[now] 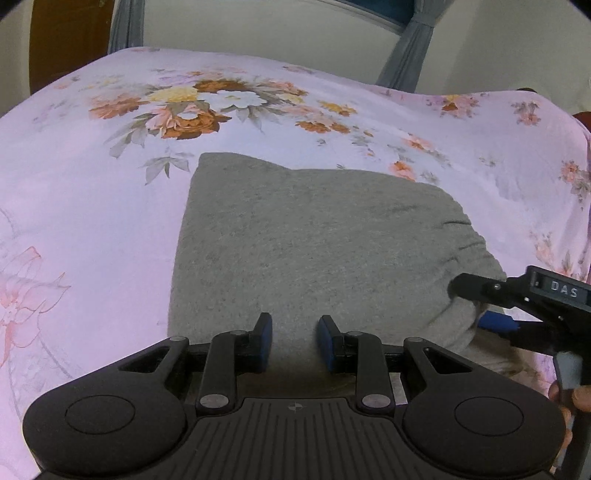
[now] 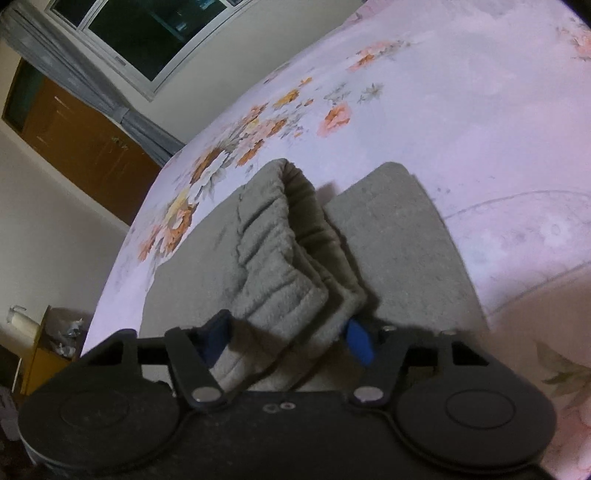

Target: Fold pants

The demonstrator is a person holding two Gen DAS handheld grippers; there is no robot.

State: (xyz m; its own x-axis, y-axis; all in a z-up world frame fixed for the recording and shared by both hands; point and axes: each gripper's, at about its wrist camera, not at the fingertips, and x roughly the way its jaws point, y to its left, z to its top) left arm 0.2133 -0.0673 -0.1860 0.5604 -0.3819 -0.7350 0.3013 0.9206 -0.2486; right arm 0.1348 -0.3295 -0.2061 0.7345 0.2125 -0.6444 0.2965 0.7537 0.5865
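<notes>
Grey fleece pants [image 1: 303, 243] lie folded on a pink floral bedsheet [image 1: 92, 206]. My left gripper [image 1: 295, 338] hovers over their near edge, open, with nothing between its blue pads. My right gripper [image 2: 286, 336] has the gathered elastic waistband [image 2: 284, 266] between its blue pads and holds it raised above the flat lower layer [image 2: 406, 251]. In the left wrist view the right gripper [image 1: 491, 302] sits at the pants' right edge. The waistband's far side is hidden behind its own fold.
The bed [image 2: 480, 110] fills most of both views. Beyond it are a cream wall, grey curtains [image 2: 92, 92], a dark window [image 2: 155, 33] and a brown wooden door [image 2: 85, 147]. A yellow bin [image 2: 48, 343] stands on the floor beside the bed.
</notes>
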